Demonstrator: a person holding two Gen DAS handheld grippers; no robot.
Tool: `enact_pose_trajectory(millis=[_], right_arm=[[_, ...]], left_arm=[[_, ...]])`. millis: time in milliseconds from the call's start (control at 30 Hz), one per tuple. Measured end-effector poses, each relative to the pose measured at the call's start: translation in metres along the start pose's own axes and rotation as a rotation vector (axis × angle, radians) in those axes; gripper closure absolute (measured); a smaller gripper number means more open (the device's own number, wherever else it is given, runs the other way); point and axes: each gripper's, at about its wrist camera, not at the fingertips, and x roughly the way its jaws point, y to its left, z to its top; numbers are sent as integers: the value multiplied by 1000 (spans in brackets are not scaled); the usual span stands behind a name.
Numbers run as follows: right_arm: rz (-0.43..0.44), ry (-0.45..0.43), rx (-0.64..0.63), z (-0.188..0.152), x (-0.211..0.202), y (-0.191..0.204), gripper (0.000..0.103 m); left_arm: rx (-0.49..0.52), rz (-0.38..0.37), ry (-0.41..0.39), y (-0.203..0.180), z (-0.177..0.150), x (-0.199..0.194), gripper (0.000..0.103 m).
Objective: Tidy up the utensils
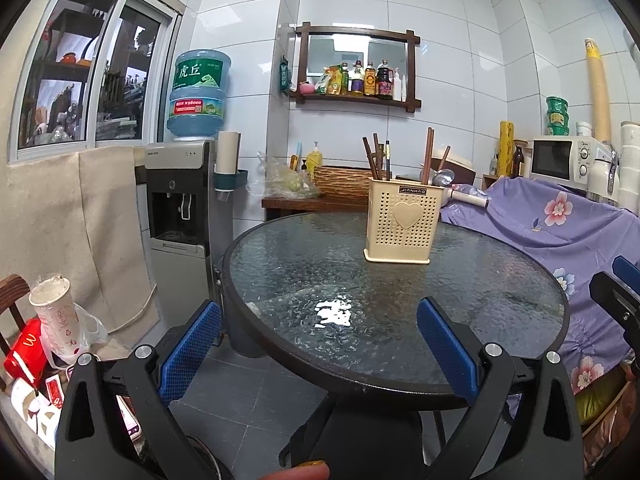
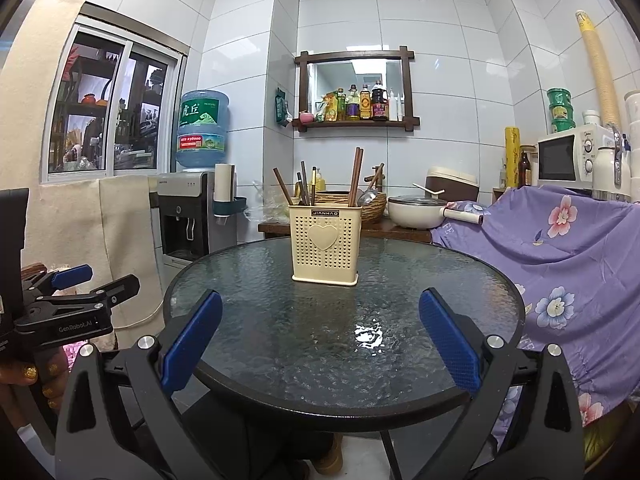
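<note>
Two grippers we hold over the near edge of the round glass surface (image 2: 344, 332), fingers spread wide and holding nothing: left gripper (image 1: 320, 344), right gripper (image 2: 320, 336). Bare glass lies ahead of both. The cream holder (image 2: 326, 244) stands upright toward the far side, chopsticks (image 2: 355, 176) pointing up, leaning slightly. A purple floral cloth (image 2: 560, 248) drapes at right.

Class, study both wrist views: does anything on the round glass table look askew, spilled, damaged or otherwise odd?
Nothing stands out. The cream utensil holder stands upright on the glass table, with chopsticks and a metal spoon inside it. No spill or damage shows. Both the left gripper and right gripper are open and hold nothing.
</note>
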Motion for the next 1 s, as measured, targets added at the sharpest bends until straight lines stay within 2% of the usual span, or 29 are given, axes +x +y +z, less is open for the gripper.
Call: enact_pose_trajectory(millis=[1000], right_arm=[[2,19,5,-5,5,-2,6]], left_arm=[[11,4,23,-4,-1,4,7]])
